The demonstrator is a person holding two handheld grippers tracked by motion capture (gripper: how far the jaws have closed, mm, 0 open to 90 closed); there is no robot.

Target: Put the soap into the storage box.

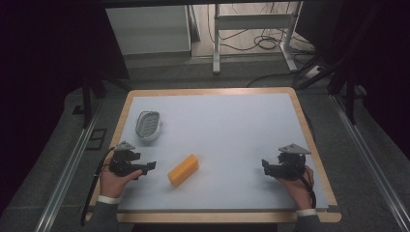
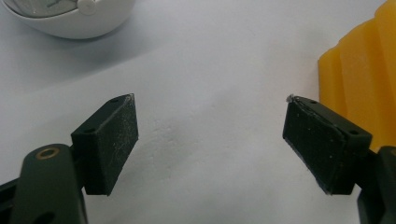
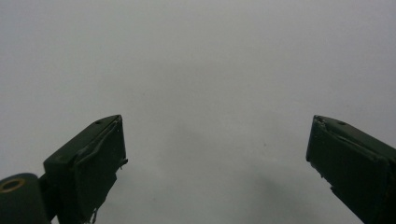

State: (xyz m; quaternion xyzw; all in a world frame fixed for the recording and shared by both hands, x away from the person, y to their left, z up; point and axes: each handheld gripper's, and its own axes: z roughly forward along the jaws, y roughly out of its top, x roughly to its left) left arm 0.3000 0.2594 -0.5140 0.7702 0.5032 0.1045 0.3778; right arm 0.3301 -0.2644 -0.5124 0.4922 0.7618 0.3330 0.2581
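The yellow block (image 1: 183, 170) is seen lying on the pale surface (image 1: 232, 125), near the front and left of centre. Just to its left the left gripper (image 1: 151, 166) is held with fingers (image 2: 112, 140) released and spread, nothing between them. A white dish (image 1: 148, 124) is set farther back on the left. At the right, well apart, the right gripper (image 1: 265, 164) is held with fingers (image 3: 93, 158) spread over bare surface.

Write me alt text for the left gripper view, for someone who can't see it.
The left gripper has its two black jaws wide open above a pale table, holding nothing. A yellow ridged block sits at the right edge, just behind the right-hand jaw, and part of a white dish shows at the top left.
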